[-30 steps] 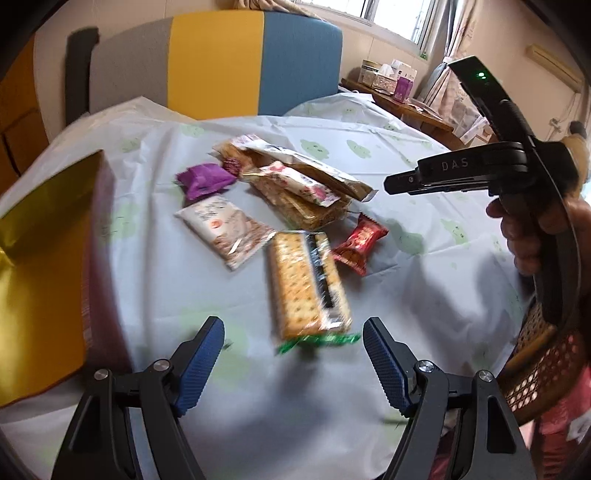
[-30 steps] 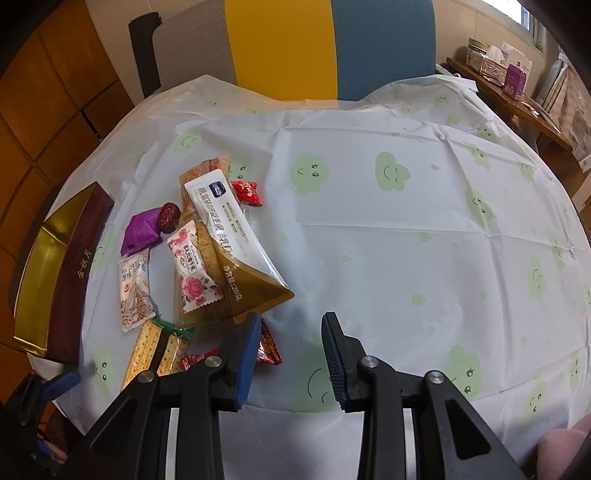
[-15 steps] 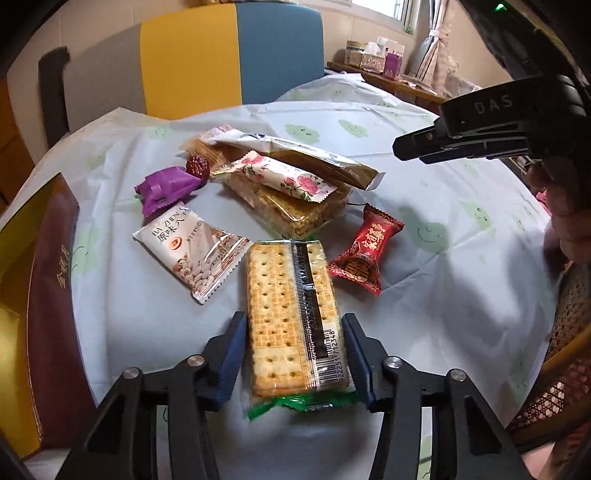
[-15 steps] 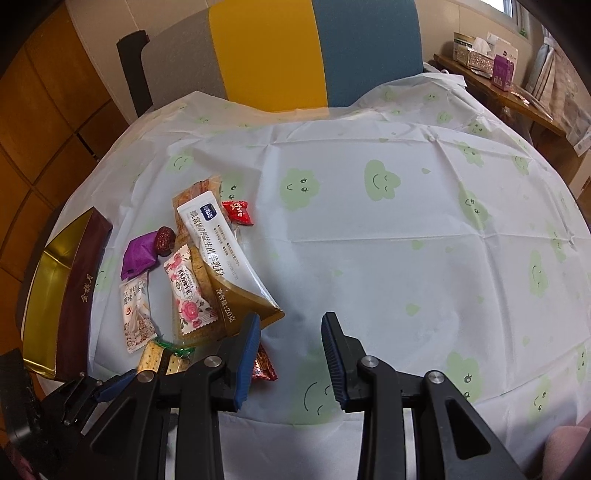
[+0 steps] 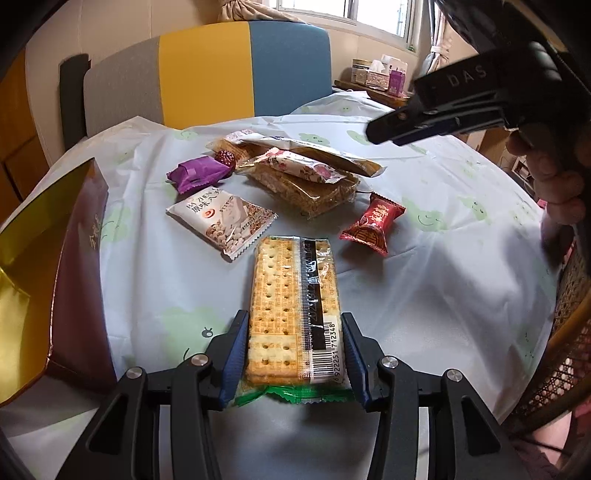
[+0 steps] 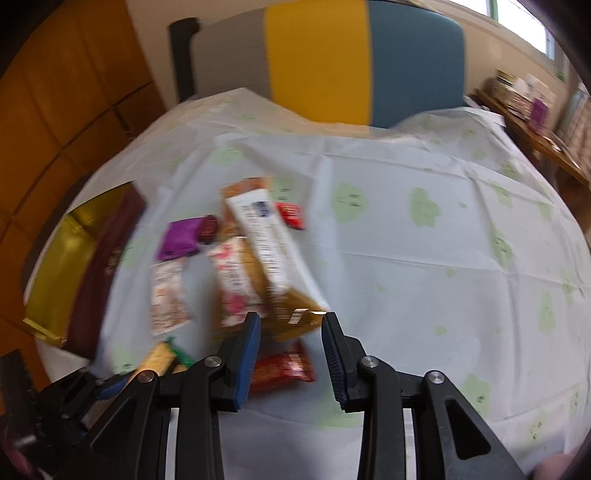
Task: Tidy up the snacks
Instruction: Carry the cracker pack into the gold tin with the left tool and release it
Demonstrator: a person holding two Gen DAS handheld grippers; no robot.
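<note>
Now pinching clear-wrapped rectangular cracker pack (image 5: 293,314) between left gripper (image 5: 294,360) pads, long axis straight ahead; right gripper (image 6: 291,356) spread, empty.

A round worktop (image 5: 424,280) stood under a pale cloth (image 6: 424,295) printed with green smiling clouds. Behind it was a chair (image 5: 229,70) with a back in grey, yellow and blue panels and a black armrest. Orange-brown wooden panelling (image 6: 74,110) covered the wall to the left. Daylight came through a window (image 5: 369,14) with a tied curtain (image 5: 240,9) beside it. A wooden side shelf (image 5: 373,86) below the window carried small boxes. A wicker chair (image 5: 561,362) stood at the right edge.
</note>
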